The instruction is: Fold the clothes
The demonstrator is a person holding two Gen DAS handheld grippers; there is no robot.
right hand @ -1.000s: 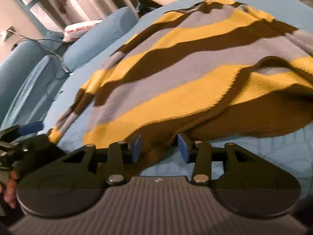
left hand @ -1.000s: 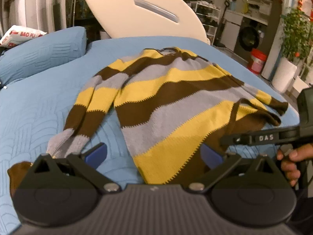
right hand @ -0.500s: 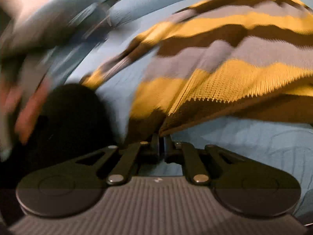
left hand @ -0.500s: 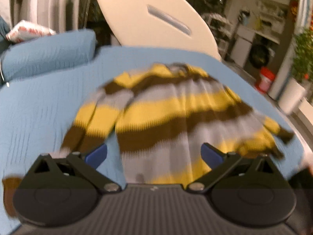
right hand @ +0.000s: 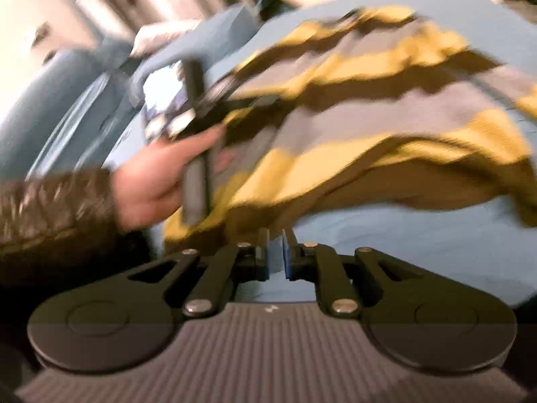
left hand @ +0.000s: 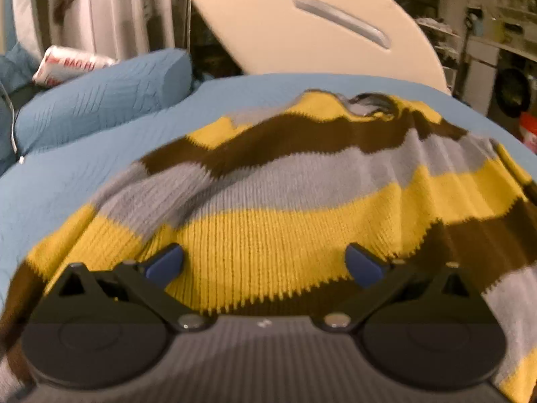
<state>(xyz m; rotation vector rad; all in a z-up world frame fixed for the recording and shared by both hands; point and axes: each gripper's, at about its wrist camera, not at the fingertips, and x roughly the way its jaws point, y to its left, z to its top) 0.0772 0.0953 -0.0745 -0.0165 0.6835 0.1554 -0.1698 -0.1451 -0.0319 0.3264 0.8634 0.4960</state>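
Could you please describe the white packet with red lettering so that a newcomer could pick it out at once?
Start at the blue bedspread under the striped sweater. Go to the blue quilted bolster at its far left edge. The packet lies just behind the bolster's left end, the only white thing with red print among the blue bedding.

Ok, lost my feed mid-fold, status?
Left gripper open, low over the striped sweater. Right gripper jaws opening, sweater hem pinched at the tips, view blurred. Nothing lying on the sweater.
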